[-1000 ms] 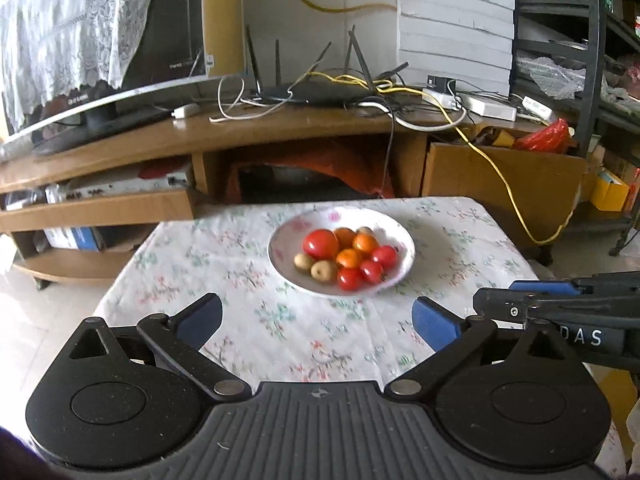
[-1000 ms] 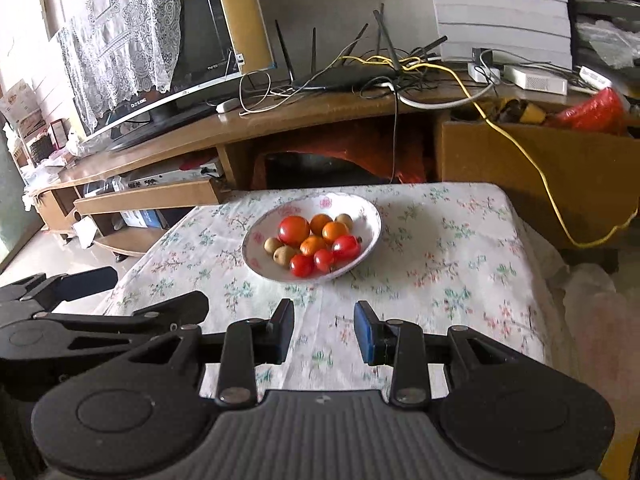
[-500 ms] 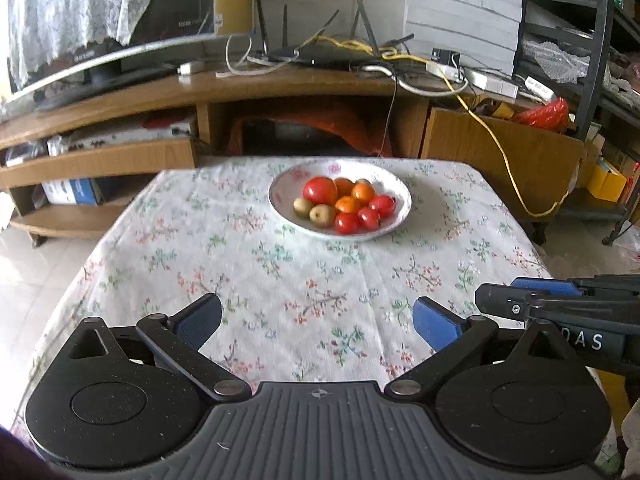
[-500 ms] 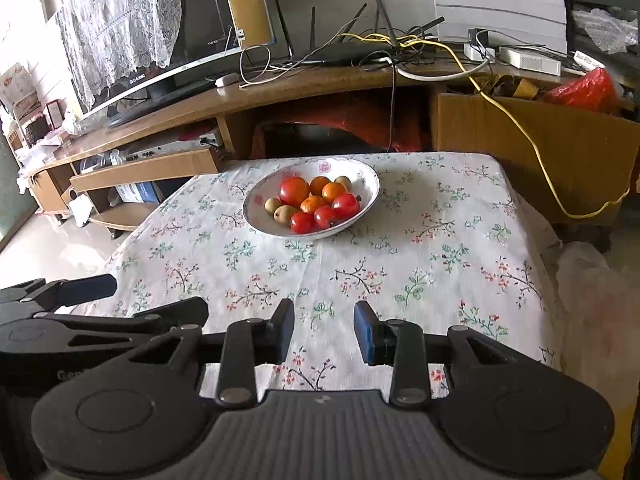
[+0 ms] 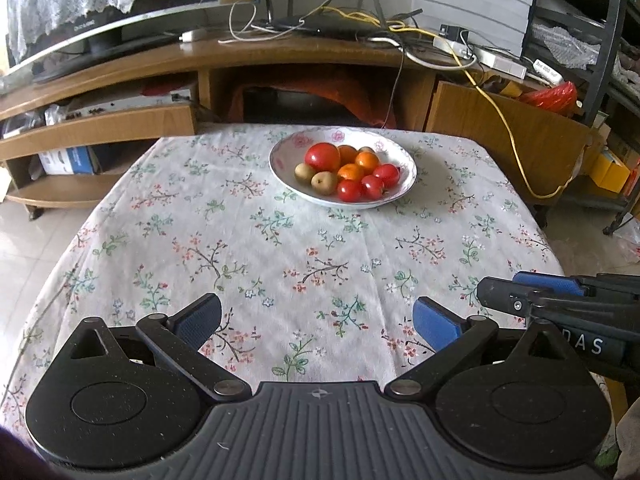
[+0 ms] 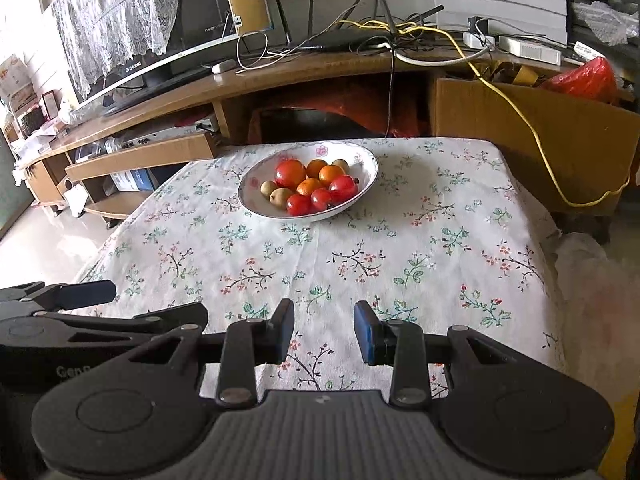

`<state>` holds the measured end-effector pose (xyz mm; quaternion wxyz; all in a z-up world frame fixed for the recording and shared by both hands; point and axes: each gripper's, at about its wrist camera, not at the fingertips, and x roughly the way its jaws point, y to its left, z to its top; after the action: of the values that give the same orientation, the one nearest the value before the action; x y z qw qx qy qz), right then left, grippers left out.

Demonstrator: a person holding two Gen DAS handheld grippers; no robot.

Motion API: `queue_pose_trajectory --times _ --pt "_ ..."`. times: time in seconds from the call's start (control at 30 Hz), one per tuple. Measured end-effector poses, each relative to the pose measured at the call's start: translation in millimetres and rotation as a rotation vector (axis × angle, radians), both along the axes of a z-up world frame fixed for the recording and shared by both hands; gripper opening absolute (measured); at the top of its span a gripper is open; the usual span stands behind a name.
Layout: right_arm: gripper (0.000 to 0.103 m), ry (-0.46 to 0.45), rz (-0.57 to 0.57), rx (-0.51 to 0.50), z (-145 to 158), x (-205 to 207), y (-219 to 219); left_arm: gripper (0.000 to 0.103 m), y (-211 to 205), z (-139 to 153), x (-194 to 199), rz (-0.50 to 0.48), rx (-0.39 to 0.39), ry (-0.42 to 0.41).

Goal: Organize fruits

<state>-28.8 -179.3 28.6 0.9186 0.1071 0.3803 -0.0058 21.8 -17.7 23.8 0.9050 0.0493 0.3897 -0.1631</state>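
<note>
Now the left gripper [image 5: 316,320] hangs over the near edge of the table with its blue-padded fingers [image 5: 434,322] spread wide and nothing between them. Beside it the right gripper [image 6: 324,330] is parted more narrowly, a clear gap showing between its fingers, and it too is empty; both are well short of the bowl [image 5: 282,166]. That bowl, white with a pink flower rim, sits toward the far side of the table, on the flowered tablecloth [image 5: 280,248]. Inside it, a large red tomato [image 5: 322,157] lies at the back left, with oranges [image 5: 367,161] just right of it and behind it. Small red tomatoes [image 5: 372,187] crowd the bowl's front right, touching one another. Two brownish fruits [image 5: 324,182] rest at the bowl's front left, next to the large tomato. Beyond the bowl runs a wooden TV stand [image 5: 224,54] carrying a router [image 5: 336,24] amid tangled cables, and a yellow cable [image 5: 508,120] drops down to the right of the bowl. A lace-draped television [image 6: 160,40] stands far to the bowl's left.
</note>
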Motion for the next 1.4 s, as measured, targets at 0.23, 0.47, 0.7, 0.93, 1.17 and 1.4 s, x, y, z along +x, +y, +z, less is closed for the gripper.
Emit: queue_pose_trajectory --times 0.23,0.47,0.7,0.93,1.17,1.4 --pt "0.035 0.012 0.004 0.003 -4.4 1.7 0.4 0.103 -1.4 -3.1 0.3 0.01 0.02 0.01" --pt "0.035 0.018 0.012 0.002 -6.5 2.9 1.5 0.102 -2.0 -5.7 0.2 0.035 0.036 0.013" --pt "0.035 0.024 0.011 0.004 -8.6 3.0 0.7 0.103 -1.2 -7.8 1.0 0.039 0.031 0.03" --pt "0.035 0.025 0.011 0.005 -9.4 2.5 0.8 0.103 -2.9 -7.4 1.1 0.036 0.047 0.027" --pt "0.035 0.031 0.011 -0.002 -10.7 2.5 1.8 0.103 -3.9 -8.5 0.9 0.031 0.065 0.03" --pt "0.035 0.031 0.018 -0.003 -10.4 0.9 3.8 0.103 -0.3 -10.8 2.0 0.054 0.047 0.048"
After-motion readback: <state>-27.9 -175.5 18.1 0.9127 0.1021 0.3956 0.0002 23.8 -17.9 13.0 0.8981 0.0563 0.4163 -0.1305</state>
